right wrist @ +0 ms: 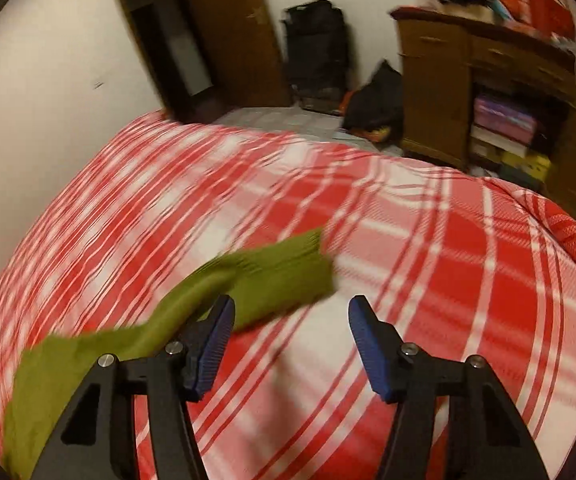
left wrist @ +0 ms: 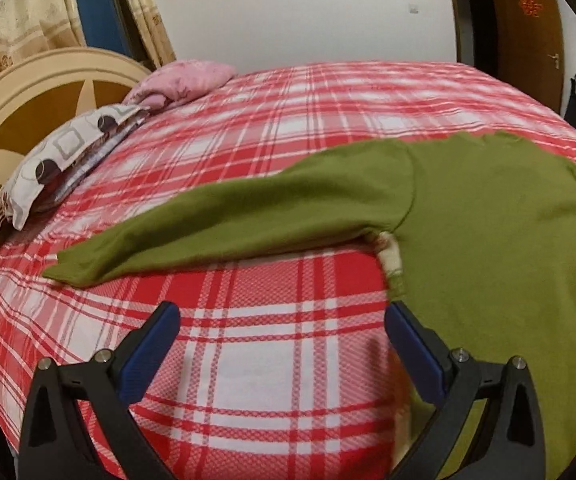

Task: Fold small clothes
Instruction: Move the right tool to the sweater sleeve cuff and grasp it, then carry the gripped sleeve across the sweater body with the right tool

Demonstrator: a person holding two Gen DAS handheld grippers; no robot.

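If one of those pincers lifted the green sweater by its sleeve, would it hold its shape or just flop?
Probably flop: the green sweater lies limp on the plaid bedspread, its sleeve draped and creased at the armpit. It looks like a soft knit, so likely light and not slippery. The rest would probably trail behind the sleeve.

You're in a home bedroom, red plaid bed [left wrist: 248, 128], pillows [left wrist: 60, 160] by headboard [left wrist: 20, 120], curtains [left wrist: 20, 12], wooden cabinet [right wrist: 439, 92], door [right wrist: 232, 32].

Sweater [left wrist: 487, 208]: plain olive green, beyond the black, blue-padded fingers [left wrist: 415, 344]. Bedsheet [left wrist: 248, 360]: red-and-white plaid, beneath them. Far left of the fingers, pillows: one pink [left wrist: 184, 80], one white with grey squares and dark circles [left wrist: 56, 160].
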